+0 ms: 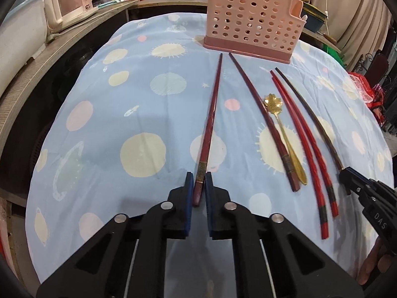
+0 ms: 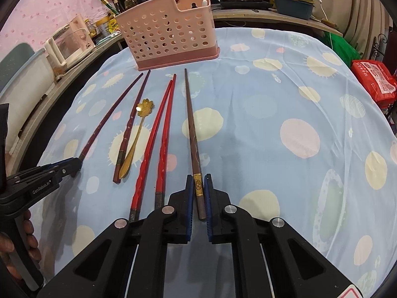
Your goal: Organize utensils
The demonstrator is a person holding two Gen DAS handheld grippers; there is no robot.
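Five chopsticks and a gold spoon (image 1: 285, 129) with a flower-shaped bowl lie lengthwise on the blue spotted tablecloth (image 1: 104, 114), tips toward the pink perforated utensil holder (image 1: 250, 22) at the top centre of the left wrist view.

The left gripper (image 1: 199, 186) sits at bottom centre, its blue pads narrowed around the gold-banded butt of a dark red chopstick (image 1: 211, 119); whether the pads actually press on it cannot be told.

The right wrist view shows the right gripper (image 2: 198, 193) likewise closed to a narrow gap around the banded end of a brown chopstick (image 2: 192, 126). That view alone shows utensils standing inside the holder (image 2: 168, 34), at upper centre.

Between the two held sticks lie another dark red chopstick (image 1: 260, 114) touching the spoon, and a bright red pair (image 1: 300, 134).

A white kettle (image 1: 67, 5) stands on the counter at upper left, a red bag (image 2: 374, 82) at the right edge.
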